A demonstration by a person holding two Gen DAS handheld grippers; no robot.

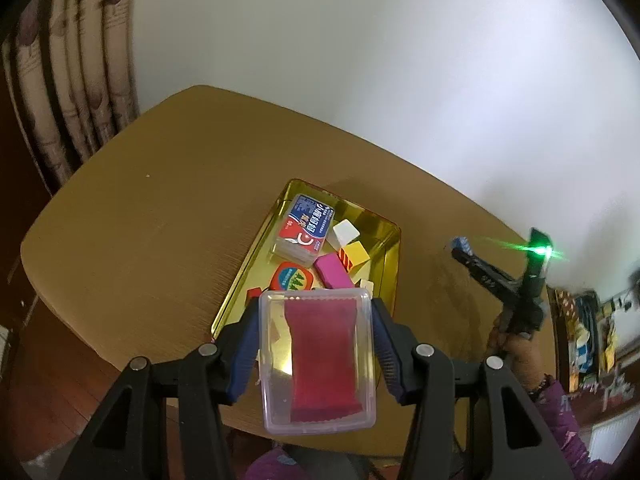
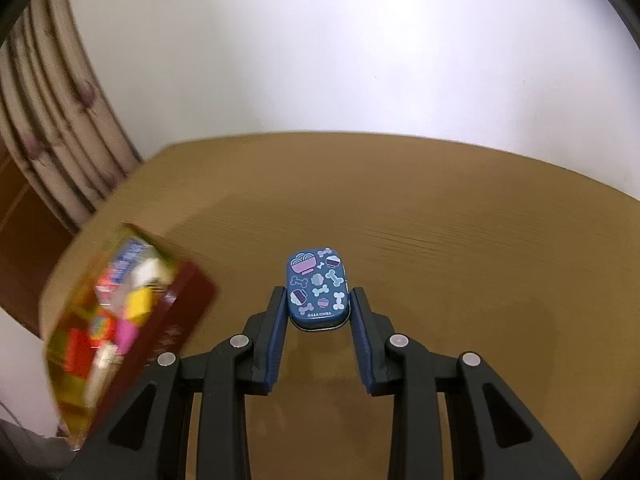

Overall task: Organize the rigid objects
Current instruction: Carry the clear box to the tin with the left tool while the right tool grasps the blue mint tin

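Note:
My left gripper (image 1: 316, 305) is shut on a clear plastic box (image 1: 316, 364) with a red packet inside, held up above the near end of the gold tray (image 1: 256, 264). In the tray lie a blue-and-red carton (image 1: 306, 230), a pink block (image 1: 334, 270), a yellow block (image 1: 358, 254) and other small pieces. On the table to the right lies a blue tin (image 2: 316, 280) printed with bones and bowls. My right gripper (image 2: 318, 301) has its pads pressed on the tin's near sides. The tray (image 2: 188, 300) shows blurred at the left of the right wrist view.
The round-cornered wooden table (image 1: 140, 220) stands against a white wall, with a striped curtain (image 1: 60, 80) at the left. In the left wrist view the right gripper (image 1: 460, 249) with a green light and a hand in a purple sleeve (image 1: 560, 412) are at the right edge.

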